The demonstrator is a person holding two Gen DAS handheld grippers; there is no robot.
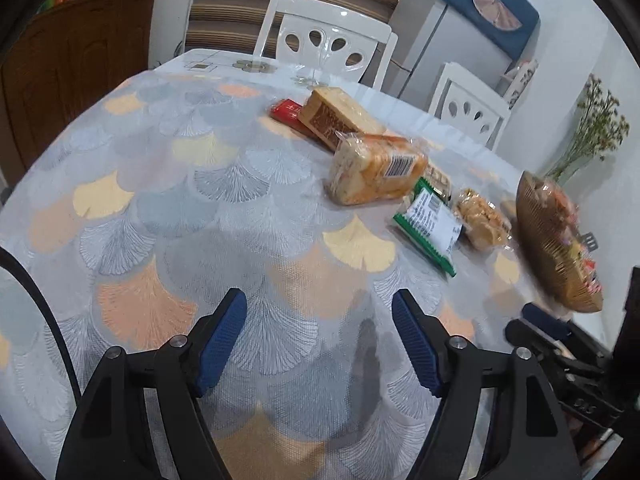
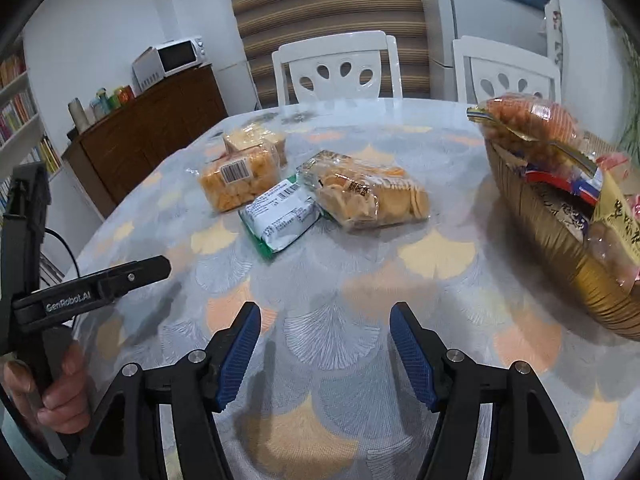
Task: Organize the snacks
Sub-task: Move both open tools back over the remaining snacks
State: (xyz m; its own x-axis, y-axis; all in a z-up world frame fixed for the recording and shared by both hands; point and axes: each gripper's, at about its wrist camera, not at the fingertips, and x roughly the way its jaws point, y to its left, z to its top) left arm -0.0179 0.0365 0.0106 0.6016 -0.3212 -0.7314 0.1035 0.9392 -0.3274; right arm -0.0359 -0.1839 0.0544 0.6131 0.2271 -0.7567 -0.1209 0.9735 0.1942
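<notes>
Your left hand-held gripper stands wide apart w/ nothing between the blue pads, only the patterned cloth of the surface under it. Your right hand-held gripper is the same: jaws wide, empty, pointing down at bare cloth. The snacks lie in a loose row on the far half of the surface, well apart from both grippers. In the left wrist view, from far to near: a red flat pack, partly under a tan box-like pack; then a clear bag of bread-like slices w/ a barcode label, touching the tan one; then a green-and-white pack, and just beside it a small clear bag of golden pieces. In the right wrist view the barcode bag is at left, the green-and-white pack in the middle, and a clear bag of round crackers lies partly over its far end. At the right side of the surface stands a golden ribbed basket, already w/ several packs inside; one orange snack bag sticks up over its rim. The basket is blurred in the left view. Your left hand shows at the left edge of the right view, fingers around the black grip.
</notes>
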